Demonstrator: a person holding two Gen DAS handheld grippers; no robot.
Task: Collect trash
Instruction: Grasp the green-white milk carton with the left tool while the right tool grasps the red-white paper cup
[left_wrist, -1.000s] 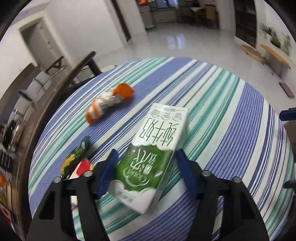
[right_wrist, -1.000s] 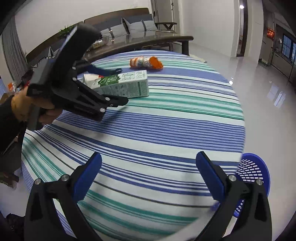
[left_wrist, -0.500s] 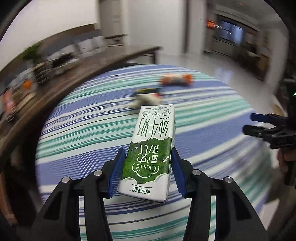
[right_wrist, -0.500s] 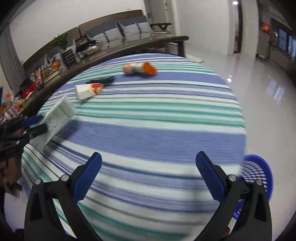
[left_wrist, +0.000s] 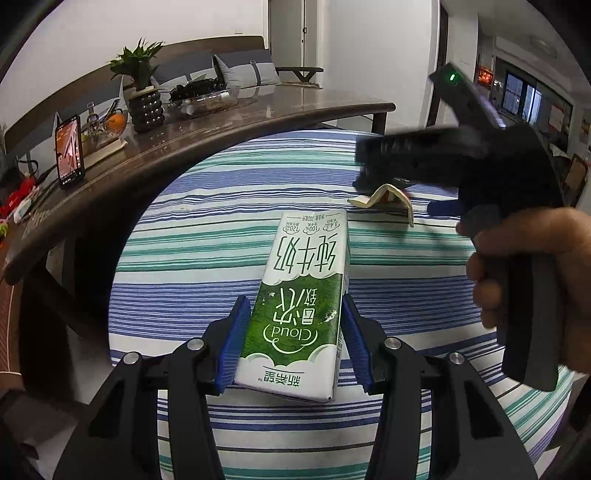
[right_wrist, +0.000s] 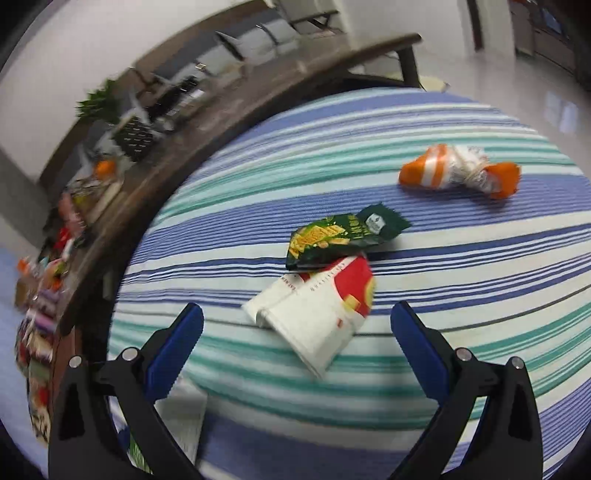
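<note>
White walls, dark curved table (left_wrist: 229, 125) — potted plant (left_wrist: 142, 88), grey-cushioned bench (left_wrist: 236, 68)

In the left wrist view the right gripper (left_wrist: 373, 177) is smeared by motion and covers most of the white wrapper (left_wrist: 384, 195) behind it. The right hand (left_wrist: 532, 266) runs off the frame's edge. In the right wrist view the clutter (right_wrist: 55, 266) along the dark bench (right_wrist: 207, 136) is too blurred to name.
</note>
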